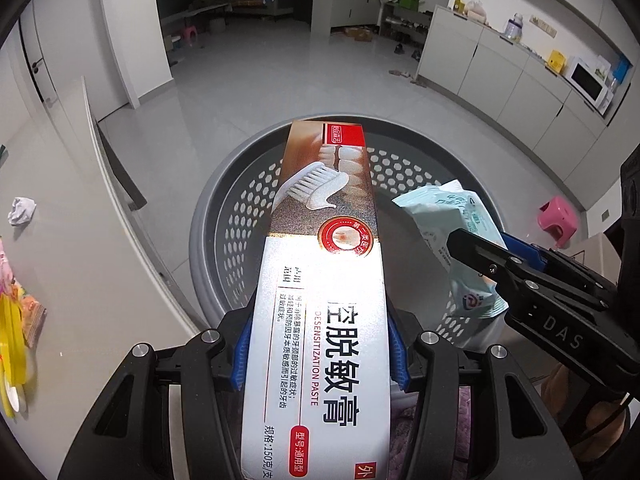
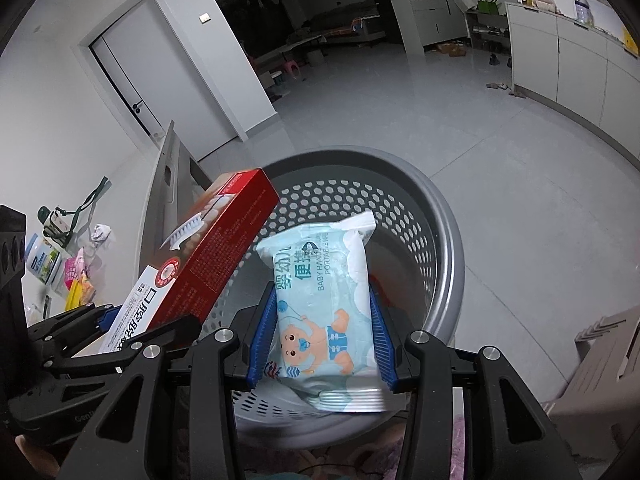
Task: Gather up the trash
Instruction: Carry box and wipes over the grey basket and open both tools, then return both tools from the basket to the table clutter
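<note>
your left gripper (image 1: 320, 354) is clamped on the toothpaste box (image 1: 324, 280), blue pads pressed against both long sides, and the far end of the box sticks out over the grey basket (image 1: 208, 240). your right gripper (image 2: 322, 338) is squeezing the pack of baby wipes (image 2: 324, 300) the same way, also held above the basket. a crumpled tissue (image 1: 22, 210) sits on the table (image 1: 80, 260) to the left.

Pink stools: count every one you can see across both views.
2. One pink stool stands on the floor right of the basket; another pink stool sits far back by the dark room. Others may be hidden.
</note>
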Action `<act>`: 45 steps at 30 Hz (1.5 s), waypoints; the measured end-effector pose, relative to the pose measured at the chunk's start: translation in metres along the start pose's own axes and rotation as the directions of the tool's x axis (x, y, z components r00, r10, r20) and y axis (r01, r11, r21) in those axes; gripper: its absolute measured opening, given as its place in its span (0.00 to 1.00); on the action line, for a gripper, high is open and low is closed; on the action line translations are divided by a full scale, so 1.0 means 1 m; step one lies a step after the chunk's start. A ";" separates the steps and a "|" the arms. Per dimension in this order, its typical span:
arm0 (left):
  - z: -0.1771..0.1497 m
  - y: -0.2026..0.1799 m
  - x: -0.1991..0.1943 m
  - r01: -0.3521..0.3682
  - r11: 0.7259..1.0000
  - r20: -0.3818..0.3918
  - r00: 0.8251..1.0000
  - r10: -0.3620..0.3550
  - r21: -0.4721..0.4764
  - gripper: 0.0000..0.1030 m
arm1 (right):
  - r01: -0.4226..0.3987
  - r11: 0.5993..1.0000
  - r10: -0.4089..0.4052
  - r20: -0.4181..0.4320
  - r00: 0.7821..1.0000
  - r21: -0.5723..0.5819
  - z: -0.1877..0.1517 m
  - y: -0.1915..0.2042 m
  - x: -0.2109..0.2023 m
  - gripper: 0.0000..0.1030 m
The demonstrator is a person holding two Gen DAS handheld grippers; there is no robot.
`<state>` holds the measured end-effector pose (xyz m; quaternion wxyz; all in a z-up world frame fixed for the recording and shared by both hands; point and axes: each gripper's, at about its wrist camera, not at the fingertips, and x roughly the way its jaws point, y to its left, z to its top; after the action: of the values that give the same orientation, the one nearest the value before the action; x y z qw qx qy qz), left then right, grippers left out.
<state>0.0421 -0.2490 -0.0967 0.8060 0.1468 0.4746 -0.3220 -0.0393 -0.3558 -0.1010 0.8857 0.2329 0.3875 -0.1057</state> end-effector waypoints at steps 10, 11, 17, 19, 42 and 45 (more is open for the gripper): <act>0.006 0.001 0.014 -0.004 1.000 -0.038 0.999 0.004 -0.008 0.50 | -0.003 1.000 0.002 -0.028 1.000 -0.007 0.006 0.000 0.019 0.41; 0.006 0.001 0.015 -0.003 1.000 -0.039 0.999 0.003 -0.009 0.50 | -0.001 1.000 0.001 -0.031 1.000 -0.008 0.006 0.000 0.021 0.41; 0.006 -0.003 0.010 -0.001 1.000 -0.039 0.999 0.000 -0.012 0.50 | 0.005 1.000 -0.005 -0.035 0.999 -0.006 0.005 0.001 0.024 0.42; 0.007 -0.003 0.009 0.001 1.000 -0.042 0.999 -0.002 -0.017 0.53 | 0.004 1.000 -0.004 -0.035 0.999 -0.006 0.004 0.000 0.024 0.46; 0.006 0.007 -0.005 -0.029 0.998 -0.006 1.000 0.029 -0.060 0.68 | -0.020 1.000 0.020 -0.010 1.000 0.008 -0.002 -0.006 0.008 0.59; 0.005 0.011 -0.008 -0.028 0.997 -0.002 1.000 0.028 -0.068 0.68 | -0.023 1.000 0.023 -0.009 1.000 0.002 -0.002 -0.005 0.005 0.59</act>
<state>0.0500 -0.2399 -0.0882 0.8148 0.1258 0.4835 -0.2943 -0.0386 -0.3592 -0.1075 0.8848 0.2387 0.3888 -0.0950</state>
